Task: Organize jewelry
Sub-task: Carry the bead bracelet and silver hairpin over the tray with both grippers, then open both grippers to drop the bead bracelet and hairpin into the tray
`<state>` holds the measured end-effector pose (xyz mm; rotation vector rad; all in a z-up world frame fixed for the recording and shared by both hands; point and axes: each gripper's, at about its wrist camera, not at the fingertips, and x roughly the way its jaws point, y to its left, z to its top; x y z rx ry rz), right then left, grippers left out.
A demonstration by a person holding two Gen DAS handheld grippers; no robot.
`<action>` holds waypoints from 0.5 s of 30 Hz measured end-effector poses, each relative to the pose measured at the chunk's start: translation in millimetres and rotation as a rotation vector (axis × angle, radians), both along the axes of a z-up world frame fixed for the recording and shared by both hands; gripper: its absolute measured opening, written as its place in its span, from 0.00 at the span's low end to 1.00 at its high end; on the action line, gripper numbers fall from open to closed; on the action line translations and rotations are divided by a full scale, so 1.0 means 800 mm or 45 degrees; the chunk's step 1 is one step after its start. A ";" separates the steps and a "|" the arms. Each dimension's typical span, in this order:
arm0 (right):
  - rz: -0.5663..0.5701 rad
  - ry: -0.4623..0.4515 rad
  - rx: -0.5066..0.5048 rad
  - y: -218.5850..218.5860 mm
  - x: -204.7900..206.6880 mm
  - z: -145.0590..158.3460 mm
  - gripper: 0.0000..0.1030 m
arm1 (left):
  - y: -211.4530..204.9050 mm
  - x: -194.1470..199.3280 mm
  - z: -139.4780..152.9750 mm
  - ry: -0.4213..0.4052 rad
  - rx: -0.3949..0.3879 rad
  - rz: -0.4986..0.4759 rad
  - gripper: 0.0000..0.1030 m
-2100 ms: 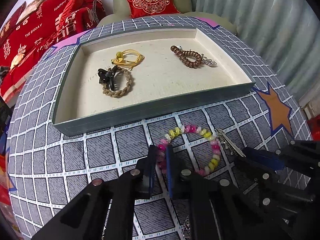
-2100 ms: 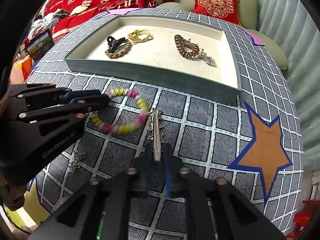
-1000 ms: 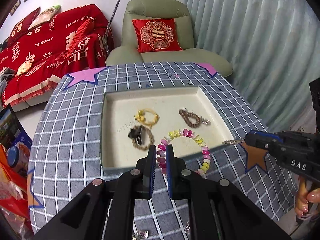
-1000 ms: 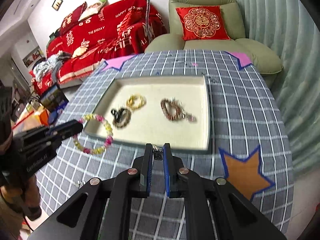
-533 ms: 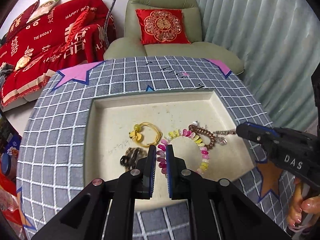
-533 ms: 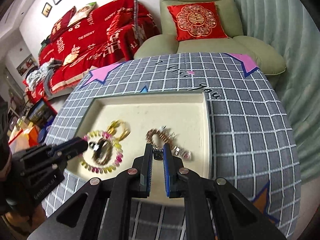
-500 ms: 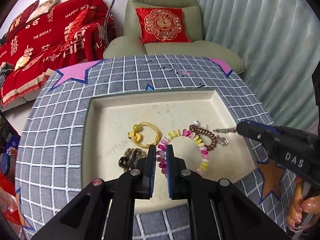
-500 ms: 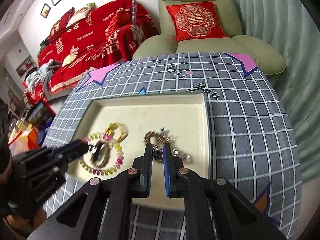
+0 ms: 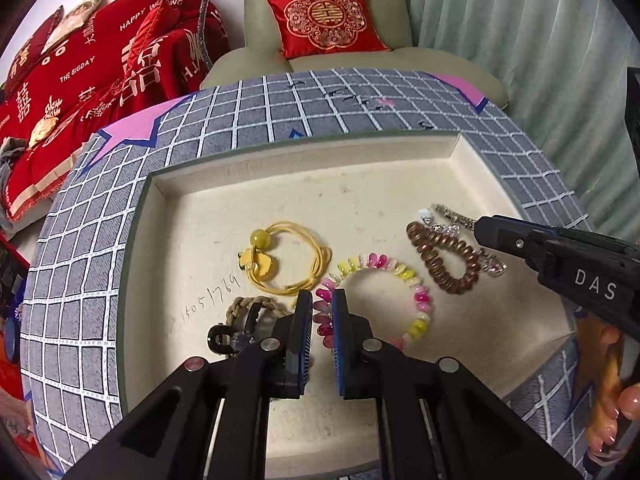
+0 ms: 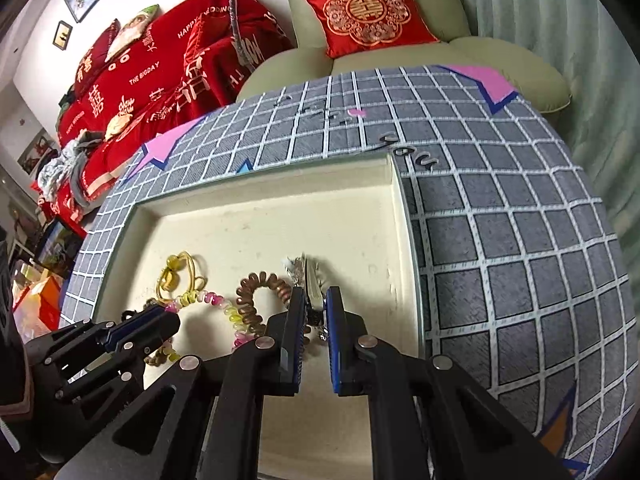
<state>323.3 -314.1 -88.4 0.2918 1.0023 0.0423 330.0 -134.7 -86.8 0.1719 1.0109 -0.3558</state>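
Carrying light, limp pieces, we keep both grips near an edge. Our left tongs (image 9: 322, 316) pinch the pink-and-yellow beaded bracelet (image 9: 384, 276) by its beads, dangling over the cream tray (image 9: 360, 160); it seems springy. Our right tongs (image 10: 314, 322) clamp the stiff, slippery-looking silver hair clip (image 10: 310, 276) over the brown coil bracelet (image 10: 256, 296).

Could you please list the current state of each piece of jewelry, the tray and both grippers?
Left gripper: shut on the bead bracelet.
Right gripper: shut on the silver hair clip.
Bead bracelet: held over the tray.
Silver hair clip: held over the tray.
Yellow hair tie: lying in the tray.
Brown coil tie: lying in the tray.
Braided bracelet: lying in the tray, partly hidden.
Tray: open, on the table.
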 end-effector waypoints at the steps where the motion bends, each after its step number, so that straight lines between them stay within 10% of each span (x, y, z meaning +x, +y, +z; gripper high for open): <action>1: 0.001 0.007 0.003 -0.001 0.000 -0.003 0.11 | -0.001 0.000 -0.002 0.001 0.010 0.004 0.18; 9: -0.005 0.058 0.023 -0.002 0.003 -0.018 0.13 | -0.006 0.000 -0.011 0.006 0.057 0.022 0.18; 11: -0.008 0.065 0.026 -0.003 0.004 -0.019 0.22 | -0.006 -0.001 -0.009 -0.003 0.057 0.024 0.18; 13: -0.013 0.059 0.045 -0.005 0.004 -0.017 0.52 | -0.006 -0.004 -0.005 -0.016 0.058 0.028 0.18; 15: -0.015 0.031 0.073 -0.007 0.001 -0.011 0.56 | -0.007 -0.006 -0.001 -0.030 0.067 0.022 0.18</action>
